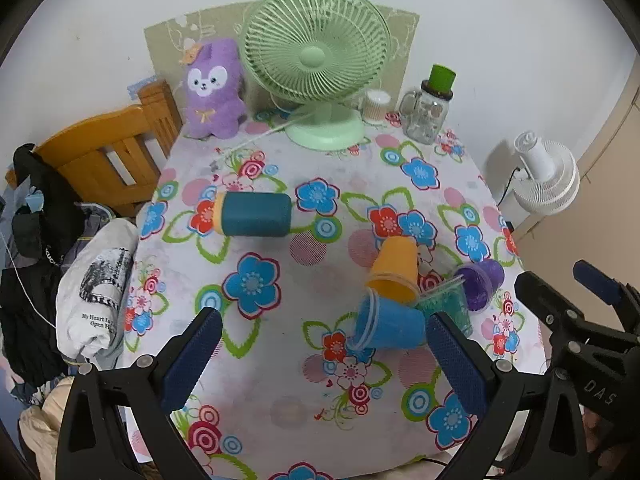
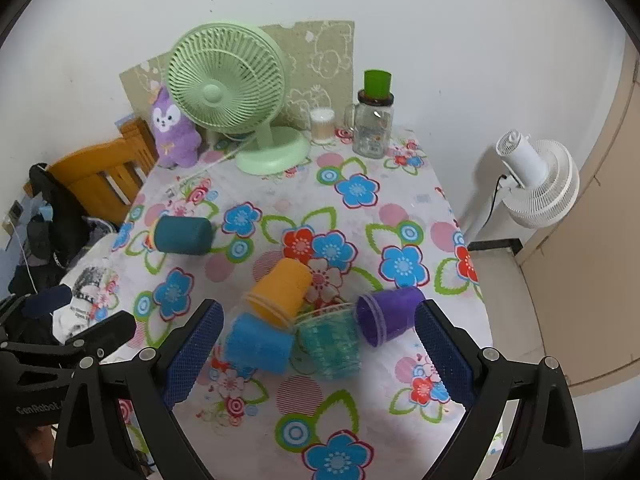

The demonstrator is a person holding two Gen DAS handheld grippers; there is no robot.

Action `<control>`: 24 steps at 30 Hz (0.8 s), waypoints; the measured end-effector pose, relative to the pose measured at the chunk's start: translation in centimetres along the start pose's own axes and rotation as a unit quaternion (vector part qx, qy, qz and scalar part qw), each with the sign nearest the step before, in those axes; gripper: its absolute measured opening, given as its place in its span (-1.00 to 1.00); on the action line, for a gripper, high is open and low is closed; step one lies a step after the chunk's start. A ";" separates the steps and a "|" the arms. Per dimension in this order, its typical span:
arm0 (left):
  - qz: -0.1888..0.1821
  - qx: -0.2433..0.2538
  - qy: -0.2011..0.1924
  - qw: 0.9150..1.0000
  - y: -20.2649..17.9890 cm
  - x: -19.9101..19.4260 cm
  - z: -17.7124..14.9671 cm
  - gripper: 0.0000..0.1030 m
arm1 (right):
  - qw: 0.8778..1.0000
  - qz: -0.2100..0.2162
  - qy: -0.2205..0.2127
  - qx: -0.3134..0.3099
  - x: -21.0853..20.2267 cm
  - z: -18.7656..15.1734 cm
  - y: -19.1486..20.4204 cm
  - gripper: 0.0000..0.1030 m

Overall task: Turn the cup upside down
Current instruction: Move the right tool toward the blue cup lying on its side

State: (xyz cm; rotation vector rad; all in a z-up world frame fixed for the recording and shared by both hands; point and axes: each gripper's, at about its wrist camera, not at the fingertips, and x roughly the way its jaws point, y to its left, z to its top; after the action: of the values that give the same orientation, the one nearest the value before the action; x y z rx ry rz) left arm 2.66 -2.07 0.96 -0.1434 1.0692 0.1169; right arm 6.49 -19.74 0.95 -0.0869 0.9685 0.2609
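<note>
Several plastic cups lie in a heap on the flowered tablecloth: an orange cup (image 2: 280, 292), a blue cup (image 2: 258, 344), a clear teal cup (image 2: 330, 342) and a purple cup (image 2: 388, 314). All lie on their sides or tilted. The same heap shows in the left wrist view, with the orange cup (image 1: 394, 270), blue cup (image 1: 390, 324) and purple cup (image 1: 480, 282). My right gripper (image 2: 320, 354) is open above the heap, empty. My left gripper (image 1: 324, 356) is open and empty, left of the heap. The right gripper (image 1: 568, 292) also shows in the left view.
A dark teal cylinder (image 2: 182, 236) lies on its side at the table's left. At the back stand a green fan (image 2: 228, 80), a purple plush toy (image 2: 174, 132), a glass jar with green lid (image 2: 372, 124) and a swab container (image 2: 322, 126). A wooden chair (image 1: 112, 152) and clothes are left; a white fan (image 2: 536, 184) is right.
</note>
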 end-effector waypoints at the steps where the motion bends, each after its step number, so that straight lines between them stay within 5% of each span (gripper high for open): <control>1: -0.001 0.000 0.008 1.000 -0.3 0.6 0.0 1.00 | 1.000 -0.003 0.006 -0.001 0.4 0.0 -0.3 0.90; 24: 0.007 0.011 0.111 0.994 -5.8 11.8 -2.5 1.00 | 0.993 -0.013 0.116 -0.035 10.4 -2.0 -5.6 0.90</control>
State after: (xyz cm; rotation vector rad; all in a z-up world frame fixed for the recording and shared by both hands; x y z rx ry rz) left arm 7.11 -7.91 -10.24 -0.1323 1.2924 0.1032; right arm 11.95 -23.66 -9.01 -0.1978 1.1885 0.2650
